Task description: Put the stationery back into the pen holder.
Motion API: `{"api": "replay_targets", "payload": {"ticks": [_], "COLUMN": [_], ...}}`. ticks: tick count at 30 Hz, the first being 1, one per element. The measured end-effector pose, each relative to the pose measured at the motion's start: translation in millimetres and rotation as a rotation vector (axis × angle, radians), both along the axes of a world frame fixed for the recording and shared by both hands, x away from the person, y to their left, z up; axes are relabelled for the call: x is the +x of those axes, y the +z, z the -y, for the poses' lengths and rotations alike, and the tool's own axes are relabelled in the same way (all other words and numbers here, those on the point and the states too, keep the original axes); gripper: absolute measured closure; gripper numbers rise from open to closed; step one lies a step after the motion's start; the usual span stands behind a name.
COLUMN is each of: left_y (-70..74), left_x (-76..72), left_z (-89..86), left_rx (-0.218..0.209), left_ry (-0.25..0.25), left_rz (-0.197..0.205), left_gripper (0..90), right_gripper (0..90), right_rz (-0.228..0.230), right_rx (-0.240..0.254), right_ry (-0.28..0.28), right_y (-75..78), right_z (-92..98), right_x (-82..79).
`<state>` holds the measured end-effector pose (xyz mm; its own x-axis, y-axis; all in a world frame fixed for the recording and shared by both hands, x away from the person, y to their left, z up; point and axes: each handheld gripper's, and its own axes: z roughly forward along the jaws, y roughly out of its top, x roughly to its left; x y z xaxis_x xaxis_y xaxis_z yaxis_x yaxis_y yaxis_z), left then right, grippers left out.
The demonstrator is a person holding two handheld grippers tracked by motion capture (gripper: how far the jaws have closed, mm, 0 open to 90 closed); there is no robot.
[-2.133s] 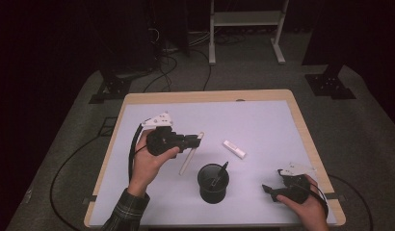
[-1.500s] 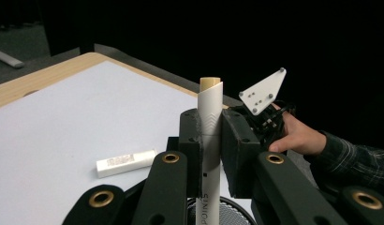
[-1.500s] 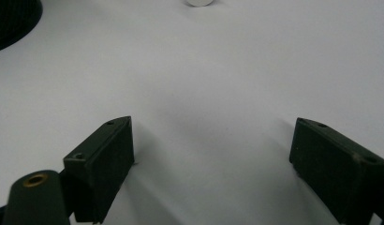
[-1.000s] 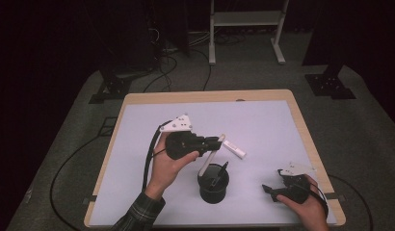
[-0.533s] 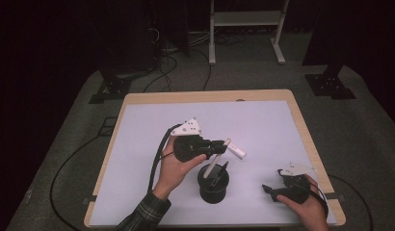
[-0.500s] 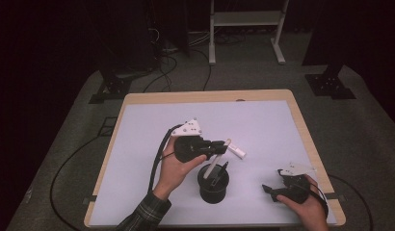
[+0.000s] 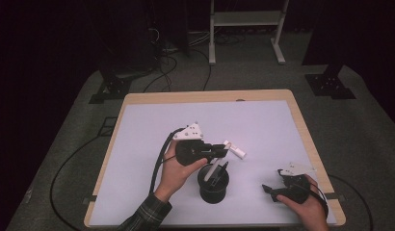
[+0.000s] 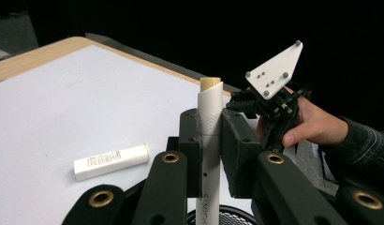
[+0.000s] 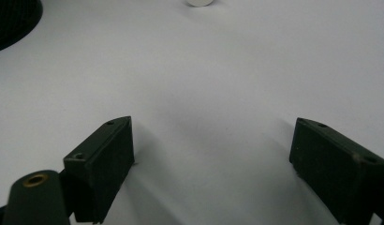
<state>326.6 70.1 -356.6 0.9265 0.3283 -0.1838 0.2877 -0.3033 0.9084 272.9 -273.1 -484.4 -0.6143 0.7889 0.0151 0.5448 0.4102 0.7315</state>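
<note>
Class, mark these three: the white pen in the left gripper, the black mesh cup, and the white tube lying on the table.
white pen (image 8: 210,124), left gripper view, barrel between pads
black mesh cup (image 7: 213,191), high view, outer wall
white tube (image 8: 110,161), left gripper view, labelled side

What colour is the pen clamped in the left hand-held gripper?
The pen is white with a tan tip, clearest in the left gripper view.

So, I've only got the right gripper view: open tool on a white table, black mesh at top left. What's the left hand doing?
Observer: The left tool is shut on a white pen, held upright.
Operator: Where?
Observer: Over the black mesh cup, with its lower end at the cup's mouth.
Operator: And the white bit at the top of my view?
Observer: A short white tube with a barcode label, lying on the table beyond the cup.
</note>
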Motion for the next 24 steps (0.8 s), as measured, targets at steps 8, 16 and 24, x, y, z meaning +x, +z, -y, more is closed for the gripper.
{"api": "replay_targets", "payload": {"ticks": [8, 16, 24], "left_y": [-7.5, -14.9, -22.0], "left_x": [-2.3, -4.4, -6.7], "left_z": [-0.1, -3.2, -1.9], "left_rx": [0.013, 0.031, 0.042], "left_ry": [0.008, 0.014, 0.013], "left_rz": [-0.002, -0.011, -0.023], "left_gripper": [78.7, 78.7, 78.7], "right_gripper": [12.8, 12.8, 12.8], "right_rz": [0.002, 0.001, 0.004], "right_rx": [0.002, 0.003, 0.000], "right_ry": [-0.001, -0.001, 0.001], "right_y": [-0.2, -0.1, -0.3], "right_z": [-0.1, -0.1, 0.0], "right_x": [0.0, -0.1, 0.2]}}
